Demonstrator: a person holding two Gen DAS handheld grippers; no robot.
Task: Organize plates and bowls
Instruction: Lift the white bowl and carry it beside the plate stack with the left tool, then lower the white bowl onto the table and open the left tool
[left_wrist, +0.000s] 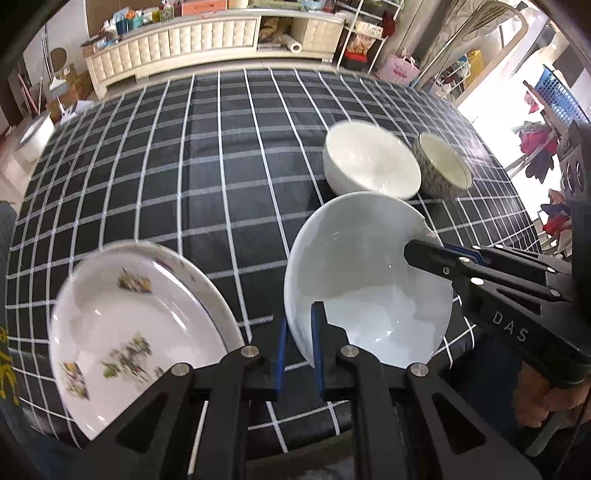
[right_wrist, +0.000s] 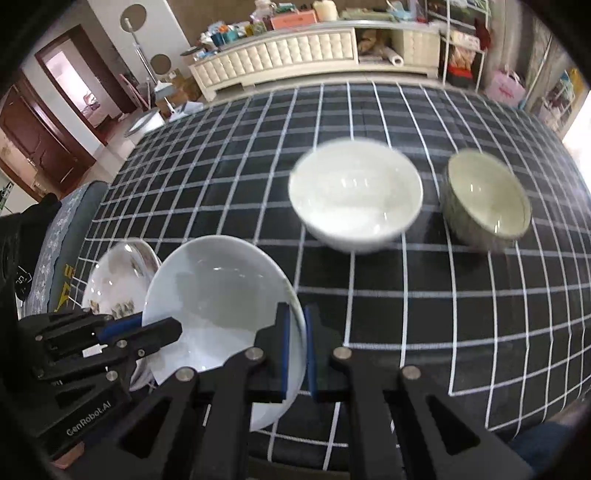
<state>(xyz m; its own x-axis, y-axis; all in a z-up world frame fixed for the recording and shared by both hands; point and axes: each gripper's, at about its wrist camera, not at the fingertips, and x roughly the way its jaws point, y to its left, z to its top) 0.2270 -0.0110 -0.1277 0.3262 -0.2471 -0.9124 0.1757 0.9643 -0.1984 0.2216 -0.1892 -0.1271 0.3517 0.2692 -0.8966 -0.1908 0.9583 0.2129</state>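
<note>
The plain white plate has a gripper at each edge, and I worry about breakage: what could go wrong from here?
1. Both the left gripper and the right gripper pinch only the thin rim of the white plate; the glazed edge could slip out.
2. The flowered plate lies close beside it, so a tilt or drop may knock the two together.

Glossy plate (left_wrist: 369, 266), seemingly cloth tablecloth (left_wrist: 184, 166)

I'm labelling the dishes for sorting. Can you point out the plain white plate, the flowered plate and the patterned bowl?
plain white plate (left_wrist: 354, 258), left wrist view, inner surface.
flowered plate (left_wrist: 129, 325), left wrist view, centre of its face.
patterned bowl (right_wrist: 484, 195), right wrist view, inside wall.
</note>
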